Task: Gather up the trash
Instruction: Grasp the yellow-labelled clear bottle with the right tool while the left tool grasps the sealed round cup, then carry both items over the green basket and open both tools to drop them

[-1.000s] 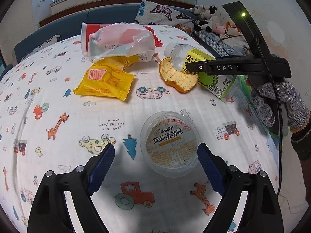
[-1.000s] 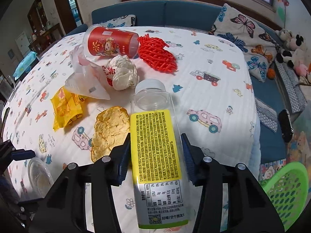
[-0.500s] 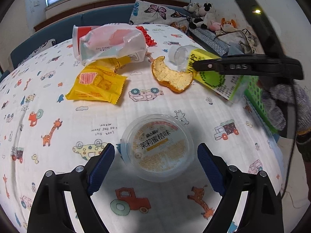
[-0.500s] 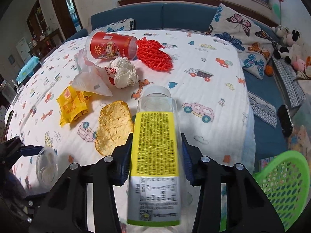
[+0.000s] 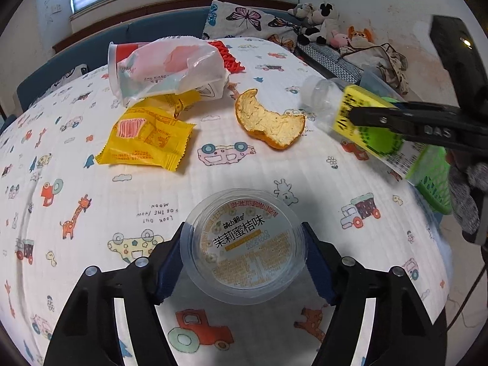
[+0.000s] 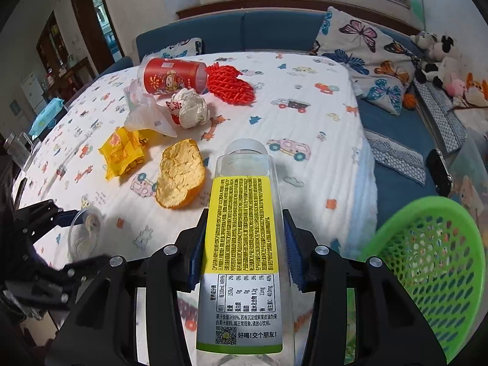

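Left gripper (image 5: pixel 244 256) jaws pinch the plastic cup (image 5: pixel 243 245); right gripper (image 6: pixel 242 247) jaws clamp the bottle (image 6: pixel 244 244). Keep both squeezed; carry rightward to basket (image 6: pixel 433 271).

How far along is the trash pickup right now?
Nothing shows in the green basket yet. In hand: the right gripper clamps the empty bottle beside the basket; the left gripper is shut on the plastic cup. Left on the table: peel, yellow wrapper, plastic bag, red cup, red netting, crumpled paper.
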